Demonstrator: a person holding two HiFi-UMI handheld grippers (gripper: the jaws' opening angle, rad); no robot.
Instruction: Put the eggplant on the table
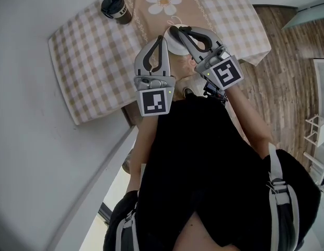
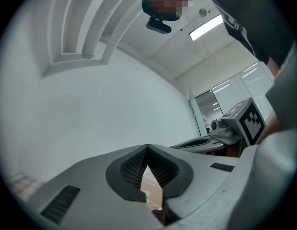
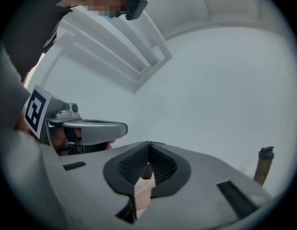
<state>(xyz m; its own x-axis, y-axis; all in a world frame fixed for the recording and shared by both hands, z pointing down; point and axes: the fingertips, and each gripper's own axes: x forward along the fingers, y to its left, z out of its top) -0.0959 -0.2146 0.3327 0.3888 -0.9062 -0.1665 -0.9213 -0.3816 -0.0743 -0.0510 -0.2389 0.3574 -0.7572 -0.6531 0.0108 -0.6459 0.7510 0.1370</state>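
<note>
Eggplant I cannot pick out in any view, so its long axis and heading stay untold. My left gripper (image 1: 162, 38) and right gripper (image 1: 173, 30) point side by side toward the table (image 1: 89, 61), whose checked cloth bears a white flower print (image 1: 163, 1). Each has its jaws pressed together at the tips, pinching nothing. A white dish (image 1: 178, 45) sits partly behind them. A dark tumbler (image 1: 116, 7) stands near the table's wall-side edge. Each marker cube (image 1: 154, 101) shows a black-and-white square pattern.
</note>
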